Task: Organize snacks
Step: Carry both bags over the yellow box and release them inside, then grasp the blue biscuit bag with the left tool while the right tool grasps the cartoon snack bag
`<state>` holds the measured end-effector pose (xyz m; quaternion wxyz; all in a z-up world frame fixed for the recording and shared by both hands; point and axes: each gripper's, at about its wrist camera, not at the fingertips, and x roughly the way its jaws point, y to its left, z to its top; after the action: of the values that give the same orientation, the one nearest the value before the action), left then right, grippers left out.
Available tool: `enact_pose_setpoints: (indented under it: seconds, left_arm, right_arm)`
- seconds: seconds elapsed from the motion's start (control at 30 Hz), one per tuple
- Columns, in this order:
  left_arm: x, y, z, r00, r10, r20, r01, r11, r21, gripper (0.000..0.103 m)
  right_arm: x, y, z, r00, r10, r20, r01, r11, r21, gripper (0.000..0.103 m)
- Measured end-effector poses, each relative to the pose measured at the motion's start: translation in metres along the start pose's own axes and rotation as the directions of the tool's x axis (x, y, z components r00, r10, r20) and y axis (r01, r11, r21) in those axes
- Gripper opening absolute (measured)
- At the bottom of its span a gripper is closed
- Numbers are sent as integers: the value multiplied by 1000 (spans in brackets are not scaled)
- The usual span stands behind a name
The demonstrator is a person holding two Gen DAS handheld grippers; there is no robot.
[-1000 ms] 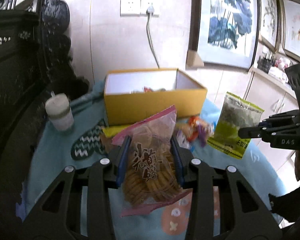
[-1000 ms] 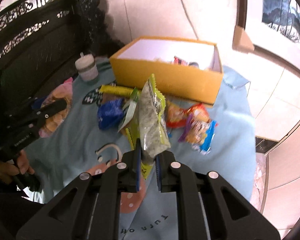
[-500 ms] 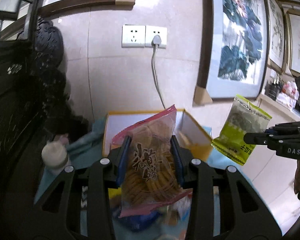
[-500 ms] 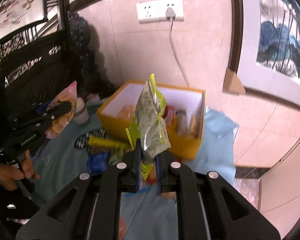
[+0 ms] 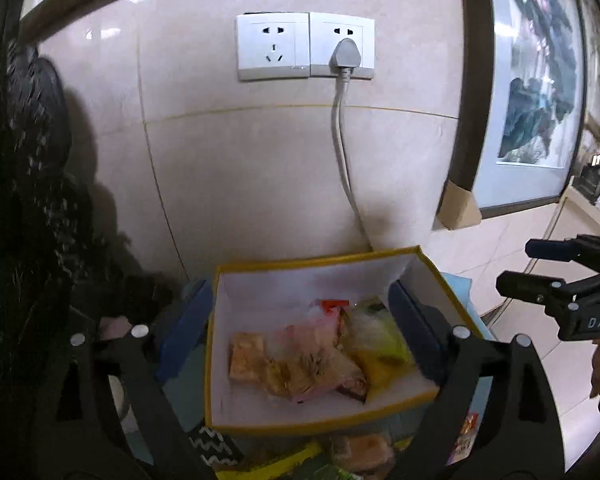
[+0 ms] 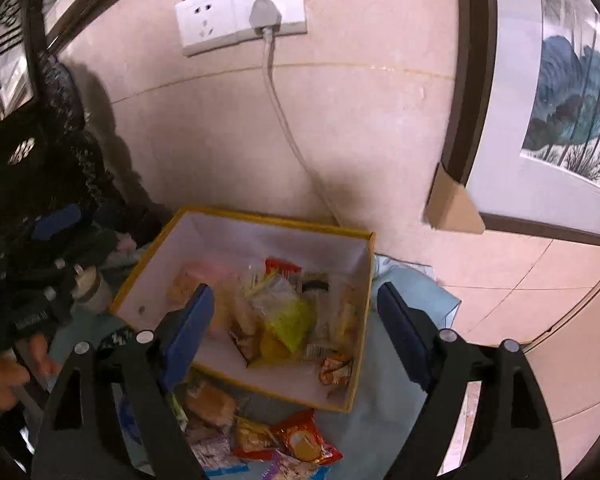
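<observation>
A yellow cardboard box (image 5: 320, 420) with a white inside sits on a blue cloth (image 6: 412, 280) against the wall. In it, left to right: a pink cookie bag (image 5: 312, 364), then a yellow-green snack bag (image 5: 376, 340). The left gripper (image 5: 300, 320) and right gripper (image 6: 292, 320) hover above it, jaws spread wide and empty; half a second ago each held its bag

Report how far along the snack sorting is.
Done: several packets, a pink bag and a yellow-green one among them, lie in the yellow box. In hand: nothing; the left gripper and right gripper are both open over the box. Left: loose snacks on the blue cloth in front of it.
</observation>
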<state>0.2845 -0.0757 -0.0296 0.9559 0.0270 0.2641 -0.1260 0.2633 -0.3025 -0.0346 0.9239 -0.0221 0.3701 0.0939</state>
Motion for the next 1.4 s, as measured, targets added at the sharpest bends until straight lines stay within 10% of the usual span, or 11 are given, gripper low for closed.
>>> enact_pose_setpoints:
  seconds: [0.33,0.5,0.87,1.03,1.13,1.4]
  left_arm:
    - [-32,40,-163,984,20,-175,-52,982,-179,91]
    - [-41,31,-214,971,67,-229,-87,993,-76,91]
    - [-8,17,-213,966,66,-250,-102,986,-132,91]
    - [26,12,-233,922,130,-365,-177,979,-99,91]
    - [21,19,-243,924,131,-359,-183,976,-114,70]
    - [2,24,-247,941,88,-327,-136,983,-126,56]
  right_arm:
    - [11,24,-157,984,-110,-144,82,979,-188,89]
    - [18,19,-199,972,-124,-200,103,988,-113,93]
    - [38,2,-200,967,-136,-217,149,988,49,96]
    - [67,3,-206,947,-162,-277,187,980,64,99]
    - [84,4,-217,937,-20,-349,63,992,112,50]
    - [73,6,-227,942,15,-335,20,995,99,43]
